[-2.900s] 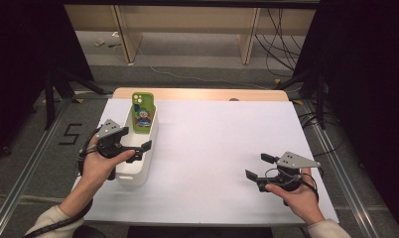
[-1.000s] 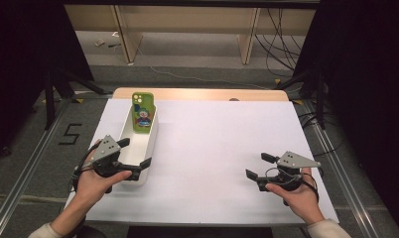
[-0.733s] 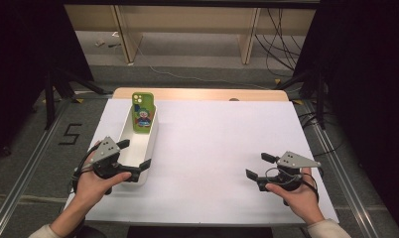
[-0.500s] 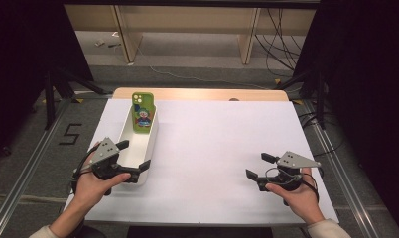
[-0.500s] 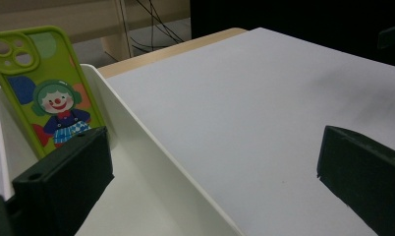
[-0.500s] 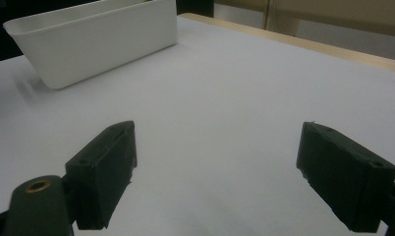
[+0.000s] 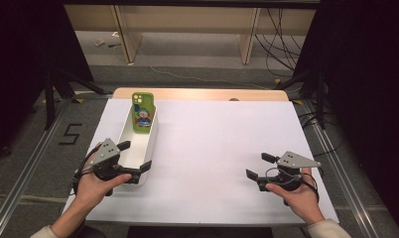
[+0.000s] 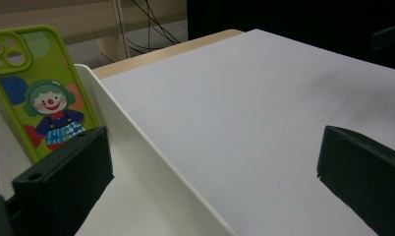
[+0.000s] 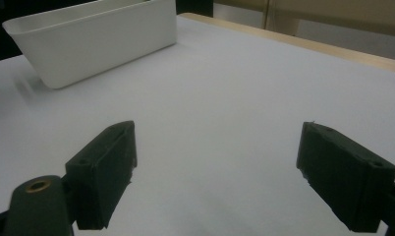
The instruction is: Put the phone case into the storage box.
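Floor left of the desk (image 7: 212,144): a marking in black tape reading "5" (image 7: 70,134), beside a metal rail along the desk edge.

Left tongs (image 7: 134,156): held in the person's left hand (image 7: 96,186) at the near-left of the desk. Jaws wide apart, gripping nothing. They straddle the near end of the white tray (image 7: 133,153); in the left gripper view one jaw sits inside the tray, the other out over the bare white desk, with the tray's right wall (image 8: 151,162) running between them.

White tray: long, narrow, open-topped. Long axis runs from the near-left of the desk away towards the far edge, slightly slanted to the right in the high view. Near part of its floor is bare.

Phone case (image 7: 143,112): green, stands in the far end of the tray, upright but leaning back against the end wall. Long axis near vertical, camera cut-outs uppermost. Printed side faces the person: cartoon clown with green hair, red nose, blue dungarees (image 8: 50,115). No readable lettering on it. Nothing between the left tongs and the case apart from open tray floor.

Middle of the desk: white, flat; wooden strip (image 7: 202,94) along the far edge.

Right tongs (image 7: 261,166): held in the right hand (image 7: 297,193) at the near-right, well apart from the tray. Jaws spread wide, holding nothing, pointing left across the desk towards the tray (image 9: 97,39).
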Demonstrator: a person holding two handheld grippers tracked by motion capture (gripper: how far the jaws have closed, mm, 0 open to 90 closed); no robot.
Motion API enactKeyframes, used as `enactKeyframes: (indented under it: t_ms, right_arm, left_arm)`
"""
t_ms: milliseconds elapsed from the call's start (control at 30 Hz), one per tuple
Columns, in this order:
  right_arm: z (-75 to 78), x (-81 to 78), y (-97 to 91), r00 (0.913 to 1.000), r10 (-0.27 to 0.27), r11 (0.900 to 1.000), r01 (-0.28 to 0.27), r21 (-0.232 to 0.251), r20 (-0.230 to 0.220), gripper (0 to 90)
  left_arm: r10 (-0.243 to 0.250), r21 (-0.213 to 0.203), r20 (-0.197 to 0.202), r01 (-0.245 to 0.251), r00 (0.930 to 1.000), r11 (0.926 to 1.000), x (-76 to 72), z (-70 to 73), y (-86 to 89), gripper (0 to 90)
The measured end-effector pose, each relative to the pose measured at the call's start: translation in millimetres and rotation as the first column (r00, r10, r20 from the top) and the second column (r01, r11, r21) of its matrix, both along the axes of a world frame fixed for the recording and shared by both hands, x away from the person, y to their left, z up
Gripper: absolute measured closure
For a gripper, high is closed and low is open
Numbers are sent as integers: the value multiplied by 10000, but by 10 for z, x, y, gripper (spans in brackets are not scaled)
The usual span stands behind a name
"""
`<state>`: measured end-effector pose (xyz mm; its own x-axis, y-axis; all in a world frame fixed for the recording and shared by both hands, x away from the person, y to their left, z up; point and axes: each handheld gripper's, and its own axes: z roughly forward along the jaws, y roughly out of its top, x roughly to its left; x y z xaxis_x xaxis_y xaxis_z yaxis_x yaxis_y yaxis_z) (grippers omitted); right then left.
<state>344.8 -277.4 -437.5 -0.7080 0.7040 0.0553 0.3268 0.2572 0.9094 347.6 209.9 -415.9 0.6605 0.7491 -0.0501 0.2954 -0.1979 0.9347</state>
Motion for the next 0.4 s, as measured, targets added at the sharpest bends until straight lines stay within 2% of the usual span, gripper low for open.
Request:
enactKeyframes:
  t_ms: [400]
  right_arm:
    - [-2, 3, -11, 10000, -15, 10000, 15, 31, -8, 163]
  left_arm:
    - [-22, 37, -11, 22, 10000, 10000, -3, -13, -23, 0]
